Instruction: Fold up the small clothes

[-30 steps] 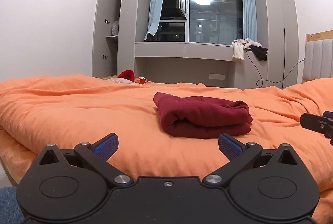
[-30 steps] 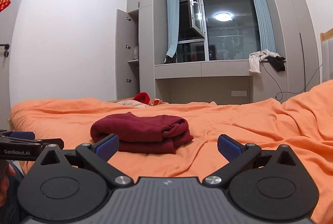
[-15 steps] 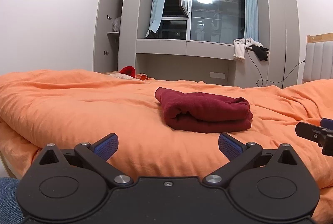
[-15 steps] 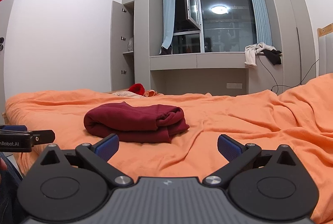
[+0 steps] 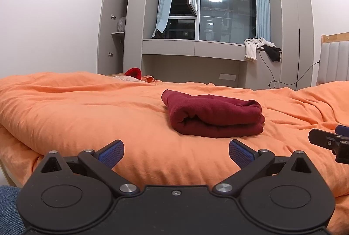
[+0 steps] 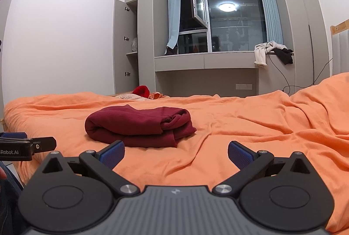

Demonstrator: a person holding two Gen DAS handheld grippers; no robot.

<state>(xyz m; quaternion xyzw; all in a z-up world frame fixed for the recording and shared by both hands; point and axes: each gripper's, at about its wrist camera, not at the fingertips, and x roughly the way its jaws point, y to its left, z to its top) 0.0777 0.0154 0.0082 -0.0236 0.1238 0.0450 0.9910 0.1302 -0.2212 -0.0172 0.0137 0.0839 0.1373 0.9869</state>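
A dark red garment (image 5: 214, 117) lies folded in a compact bundle on the orange duvet (image 5: 87, 117); it also shows in the right wrist view (image 6: 139, 126). My left gripper (image 5: 176, 153) is open and empty, held low near the bed's front edge, short of the bundle. My right gripper (image 6: 176, 153) is open and empty, also short of the bundle, which lies ahead and to its left. The right gripper's tip shows at the right edge of the left wrist view (image 5: 329, 142); the left gripper shows at the left edge of the right wrist view (image 6: 26, 145).
A small pile of red and orange clothes (image 5: 136, 75) lies at the far edge of the bed. A padded headboard (image 5: 333, 64) stands at the right. White and black clothes (image 5: 261, 48) hang off the window ledge, with a cable below. A cupboard door (image 5: 106, 25) stands open.
Both grippers have drawn back and dipped slightly lower, so the bundle sits higher in both views. The garment has not moved. Both grippers stay open.
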